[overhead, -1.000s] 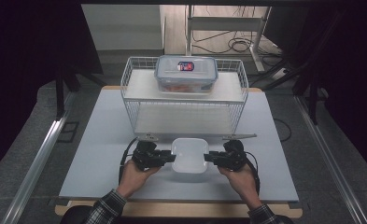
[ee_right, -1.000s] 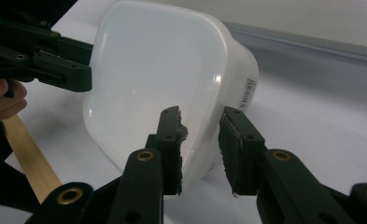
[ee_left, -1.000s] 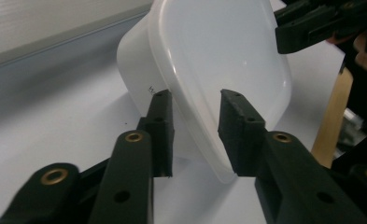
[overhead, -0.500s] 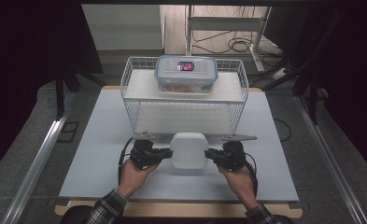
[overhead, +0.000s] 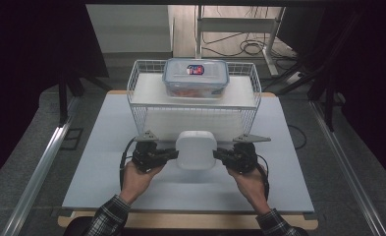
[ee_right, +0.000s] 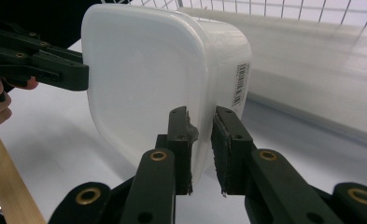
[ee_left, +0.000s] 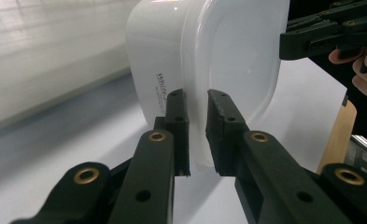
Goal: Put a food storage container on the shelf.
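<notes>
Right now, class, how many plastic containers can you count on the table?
2. A white container is clamped between the left gripper and right gripper near the table's front; a clear lidded container sits on the wire basket behind. None seems hidden.

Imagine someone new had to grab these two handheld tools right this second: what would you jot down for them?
Left gripper: shut on the rim of the white tub, at its left side.
Right gripper: shut on the rim at the opposite side.
The tub is held tipped up on its side, off the white table, just in front of the wire basket.
A clear lidded box sits on top of the basket.
Done: the tub is gripped by both and lifted.
Left: probably placing it somewhere; keep both grips even so it doesn't slip.
</notes>
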`<state>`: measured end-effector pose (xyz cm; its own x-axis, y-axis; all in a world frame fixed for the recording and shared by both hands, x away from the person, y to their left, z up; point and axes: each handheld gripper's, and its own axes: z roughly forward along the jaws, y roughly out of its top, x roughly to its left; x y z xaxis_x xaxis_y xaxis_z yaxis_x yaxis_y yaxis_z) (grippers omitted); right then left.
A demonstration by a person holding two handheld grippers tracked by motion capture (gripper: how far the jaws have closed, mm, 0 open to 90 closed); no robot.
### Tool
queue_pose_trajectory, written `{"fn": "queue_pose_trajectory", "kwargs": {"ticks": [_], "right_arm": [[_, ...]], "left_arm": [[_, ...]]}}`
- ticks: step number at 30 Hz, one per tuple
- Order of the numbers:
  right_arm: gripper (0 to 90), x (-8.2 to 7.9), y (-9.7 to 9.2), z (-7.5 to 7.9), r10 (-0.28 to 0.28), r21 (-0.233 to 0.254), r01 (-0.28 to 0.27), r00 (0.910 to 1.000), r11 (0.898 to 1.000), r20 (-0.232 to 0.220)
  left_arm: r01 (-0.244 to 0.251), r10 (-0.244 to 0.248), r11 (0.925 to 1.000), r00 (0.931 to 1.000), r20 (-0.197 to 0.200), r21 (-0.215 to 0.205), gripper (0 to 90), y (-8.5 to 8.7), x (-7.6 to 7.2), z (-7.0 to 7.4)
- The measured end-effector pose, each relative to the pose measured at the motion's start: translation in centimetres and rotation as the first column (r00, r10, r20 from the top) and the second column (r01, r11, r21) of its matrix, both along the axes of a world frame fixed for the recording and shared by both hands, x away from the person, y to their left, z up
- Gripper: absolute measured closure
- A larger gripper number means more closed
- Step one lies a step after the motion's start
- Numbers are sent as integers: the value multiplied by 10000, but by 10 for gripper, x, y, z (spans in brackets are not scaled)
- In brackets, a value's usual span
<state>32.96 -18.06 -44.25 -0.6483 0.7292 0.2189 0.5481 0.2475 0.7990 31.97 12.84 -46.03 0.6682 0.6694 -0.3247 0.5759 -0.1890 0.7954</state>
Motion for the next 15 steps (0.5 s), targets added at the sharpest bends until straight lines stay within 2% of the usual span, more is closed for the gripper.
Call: {"fn": "queue_pose_trajectory", "kwargs": {"ticks": [10,15], "right_arm": [[776,5,8,25,128,82,-133,9987,9999,492],[776,9,9,37,143,178,-154,9981,9997,592]], "left_arm": [[-146,145,9999,9986,508,24,799,8,3,27],[-135,133,9999,9983,571,43,800,9,6,39]]}}
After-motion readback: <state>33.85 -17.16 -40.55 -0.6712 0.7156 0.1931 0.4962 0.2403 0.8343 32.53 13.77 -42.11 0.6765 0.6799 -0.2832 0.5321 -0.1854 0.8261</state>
